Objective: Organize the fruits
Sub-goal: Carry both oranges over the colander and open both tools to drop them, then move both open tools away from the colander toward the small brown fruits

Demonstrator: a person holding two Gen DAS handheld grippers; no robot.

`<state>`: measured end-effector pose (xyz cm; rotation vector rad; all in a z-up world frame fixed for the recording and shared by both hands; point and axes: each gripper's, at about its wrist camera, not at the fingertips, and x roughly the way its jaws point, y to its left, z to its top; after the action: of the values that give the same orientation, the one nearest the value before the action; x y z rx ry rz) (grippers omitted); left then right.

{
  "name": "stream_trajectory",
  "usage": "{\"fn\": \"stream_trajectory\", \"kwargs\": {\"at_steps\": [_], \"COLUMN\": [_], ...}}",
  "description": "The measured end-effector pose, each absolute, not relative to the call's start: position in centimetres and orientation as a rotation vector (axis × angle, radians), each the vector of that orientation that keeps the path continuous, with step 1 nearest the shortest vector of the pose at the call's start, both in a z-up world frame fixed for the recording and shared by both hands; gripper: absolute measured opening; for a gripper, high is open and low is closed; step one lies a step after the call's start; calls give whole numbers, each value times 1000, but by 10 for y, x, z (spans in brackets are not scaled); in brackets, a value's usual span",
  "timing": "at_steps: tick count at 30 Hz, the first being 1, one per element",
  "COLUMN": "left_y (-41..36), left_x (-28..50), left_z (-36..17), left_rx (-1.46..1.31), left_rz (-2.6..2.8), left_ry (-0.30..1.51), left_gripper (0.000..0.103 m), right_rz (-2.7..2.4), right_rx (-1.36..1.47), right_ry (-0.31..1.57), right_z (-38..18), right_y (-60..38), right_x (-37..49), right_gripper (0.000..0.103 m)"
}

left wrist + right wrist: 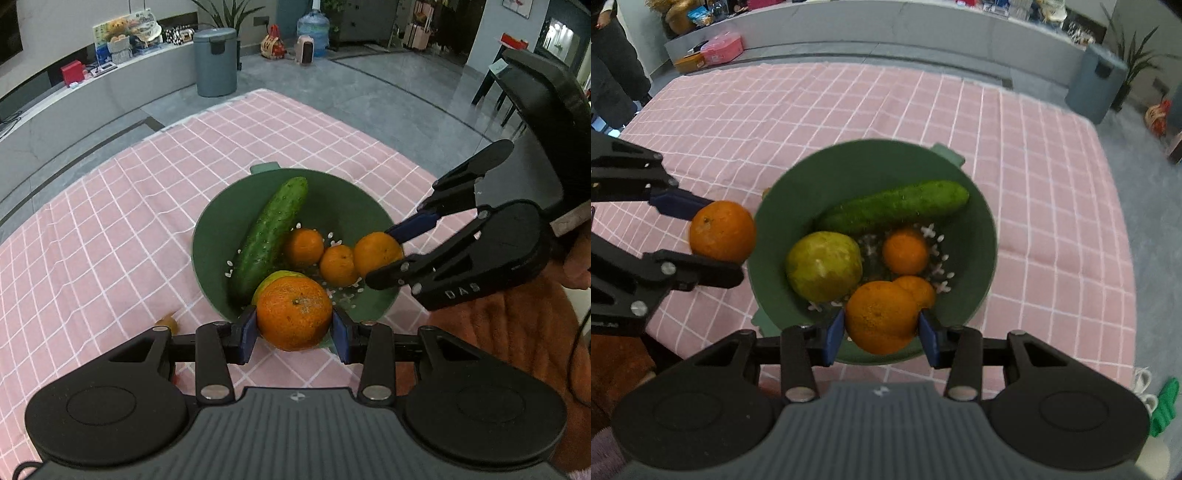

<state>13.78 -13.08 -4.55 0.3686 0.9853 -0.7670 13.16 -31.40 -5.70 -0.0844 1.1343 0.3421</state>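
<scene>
Left wrist view: both grippers (294,334) (384,254) clamped on oranges (294,314) (376,253) over the green colander (343,206), near rim; risk of rolling off crowded fruit.

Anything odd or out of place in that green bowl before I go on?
Yes: a cucumber lies among the fruit in the green bowl. A small brownish item sits on the tablecloth outside it; too hidden to identify.
</scene>
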Motion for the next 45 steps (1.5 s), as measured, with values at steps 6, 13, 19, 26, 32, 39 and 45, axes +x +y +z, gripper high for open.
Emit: {"fn": "stream_trajectory", "kwargs": {"at_steps": [6,13,19,26,32,39,45], "left_y": [-142,-153,-158,-162,-162,-151,-133], "left_x": [156,171,180,179,177,163,150], "left_z": [-57,-68,-78,-82,-82,-59,-40], "left_rx": [404,452,475,495,507,492,508], "left_rz": [-726,-694,-643,-632,-631,-648,-637], "left_ry": [1007,1048,1080,1093,1085,1024,982], "left_gripper": [47,47,47,51,53,63,63], "right_rz": [390,418,424,420,419,388,348], "right_rx": [-42,-25,-19,-27,-38,-65,-115], "right_ry": [1197,1262,1290,1308,1307,1253,1196], "right_z": [-74,-93,-99,-106,-105,-86,-68], "right_y": [-310,-306,-304,-299,-298,-298,-292], "right_x": [146,161,167,176,176,164,149], "right_gripper": [41,41,41,41,44,61,68]}}
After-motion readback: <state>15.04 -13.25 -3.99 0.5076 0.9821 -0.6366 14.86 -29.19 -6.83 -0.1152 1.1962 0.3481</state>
